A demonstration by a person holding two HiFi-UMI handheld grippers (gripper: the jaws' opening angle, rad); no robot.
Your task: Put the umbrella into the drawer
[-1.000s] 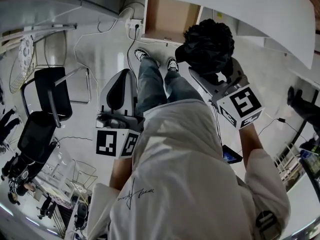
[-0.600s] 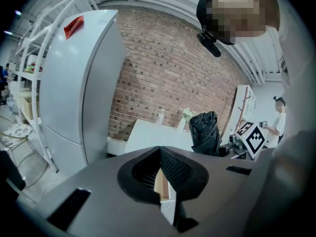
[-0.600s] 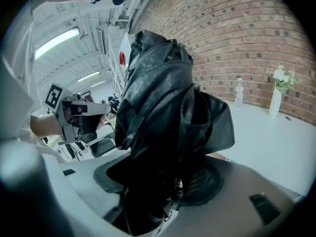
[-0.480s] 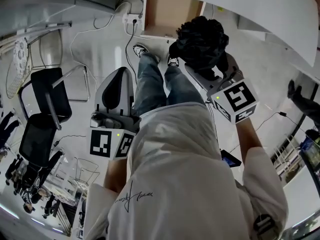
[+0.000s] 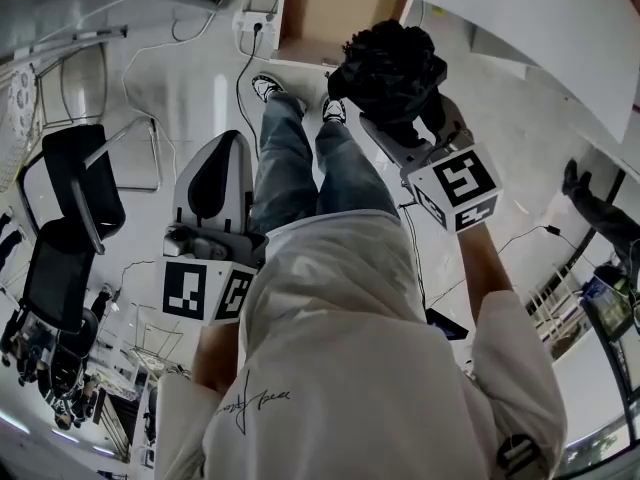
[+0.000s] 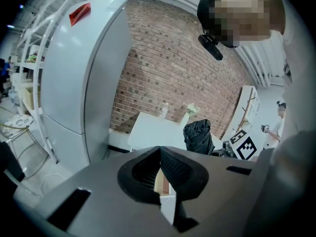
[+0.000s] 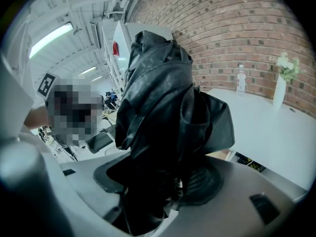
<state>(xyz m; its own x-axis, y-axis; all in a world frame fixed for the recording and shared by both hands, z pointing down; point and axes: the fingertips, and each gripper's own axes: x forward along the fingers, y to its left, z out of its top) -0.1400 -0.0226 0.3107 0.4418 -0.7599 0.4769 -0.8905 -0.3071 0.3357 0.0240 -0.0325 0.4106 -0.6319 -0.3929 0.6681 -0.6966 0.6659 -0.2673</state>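
My right gripper [image 5: 398, 118] is shut on a folded black umbrella [image 5: 390, 63], held out in front of the person at chest height. In the right gripper view the crumpled umbrella [image 7: 158, 98] fills the space between the jaws of the right gripper [image 7: 163, 181] and sticks up past them. A drawer [image 5: 335, 13] with a brown inside stands open under the white table [image 5: 560, 28], just beyond the person's shoes. My left gripper [image 5: 222, 153] hangs lower at the left, over the floor. The left gripper [image 6: 160, 154] has its pads together on nothing, and the umbrella [image 6: 197, 135] shows beyond it.
Black chairs [image 5: 75, 168] stand at the left. A power strip with cables [image 5: 250, 23] lies on the floor beside the drawer. A tall white refrigerator [image 6: 84, 73] stands by a brick wall. A vase [image 7: 281, 83] and a bottle [image 7: 240, 83] are on the table. Another person's legs [image 5: 600, 208] are at the right.
The person has stepped toward the open drawer. My right gripper has carried the umbrella forward, closer to it, and the left gripper has drifted slightly left and down.
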